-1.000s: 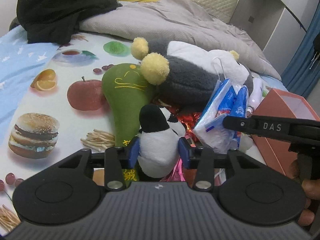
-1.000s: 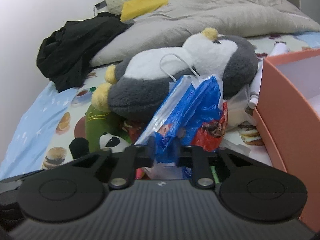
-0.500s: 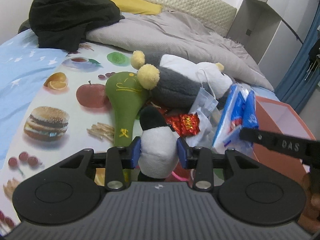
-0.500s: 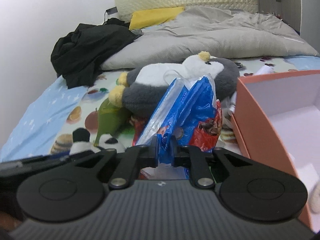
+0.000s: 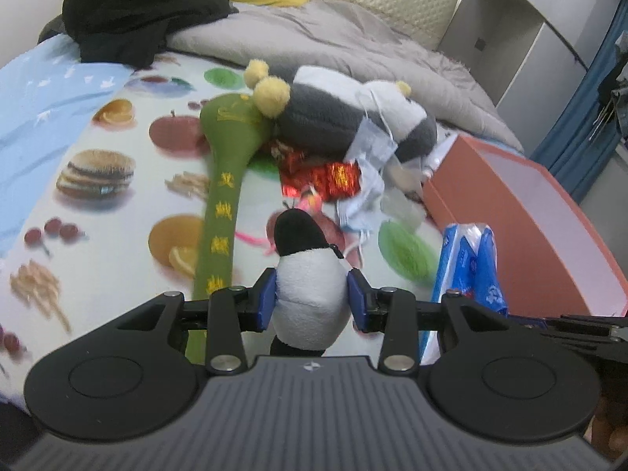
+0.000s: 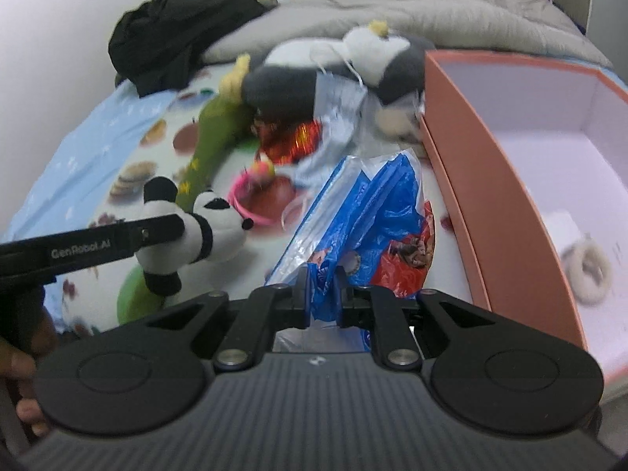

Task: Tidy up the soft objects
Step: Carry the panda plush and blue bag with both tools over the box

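My left gripper is shut on a small panda plush and holds it above the printed bedsheet; the panda plush also shows at the left of the right wrist view. My right gripper is shut on a blue plastic tissue pack, lifted beside the open orange box; the tissue pack also shows in the left wrist view. A large grey and white penguin plush and a long green plush lie on the bed.
Red foil snack packs, a face mask and a pink ring lie between the plushes and the box. A furry white ring lies inside the box. Black clothes and a grey duvet are behind.
Both grippers have risen and pulled back from the pile with their loads. The tissue pack has moved right, nearer the box, and the box interior now shows.
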